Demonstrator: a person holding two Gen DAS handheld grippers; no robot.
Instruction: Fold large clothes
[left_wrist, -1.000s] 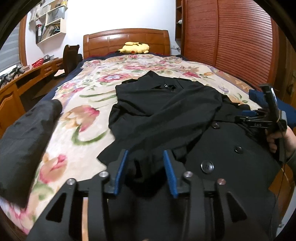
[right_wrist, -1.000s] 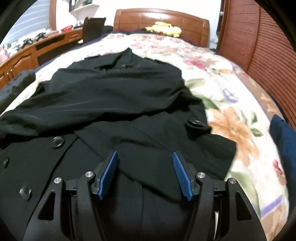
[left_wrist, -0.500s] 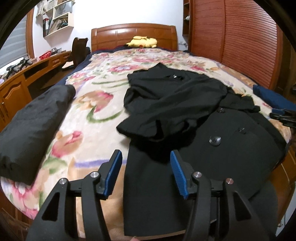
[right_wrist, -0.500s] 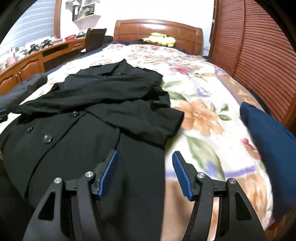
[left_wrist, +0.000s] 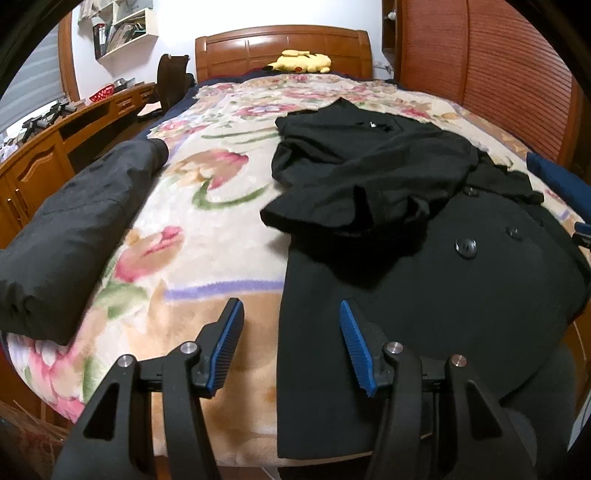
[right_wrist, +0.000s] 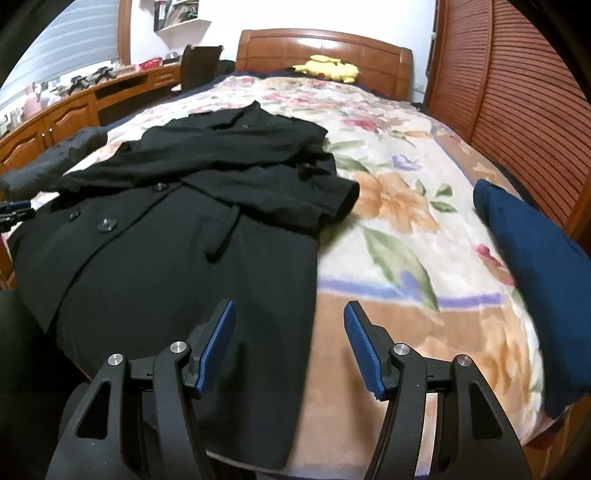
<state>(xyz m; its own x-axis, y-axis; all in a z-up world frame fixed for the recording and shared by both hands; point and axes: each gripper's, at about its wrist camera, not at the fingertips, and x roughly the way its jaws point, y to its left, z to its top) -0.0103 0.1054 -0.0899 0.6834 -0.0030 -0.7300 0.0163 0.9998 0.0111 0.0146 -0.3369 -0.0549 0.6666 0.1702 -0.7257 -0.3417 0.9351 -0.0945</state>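
Left wrist view: left gripper (left_wrist: 290, 343), jaws apart and empty, above the black coat (left_wrist: 424, 295)'s near hem; right gripper (right_wrist: 290, 343) likewise, over the floral bedspread (right_wrist: 406, 221).

One coat (left_wrist: 424, 280), two folded garments (left_wrist: 77, 221)

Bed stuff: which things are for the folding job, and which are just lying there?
For the job: black coat, left hand-held gripper, right hand-held gripper.

Just lying about: grey bundle, blue bundle, yellow plush toy, floral blanket.
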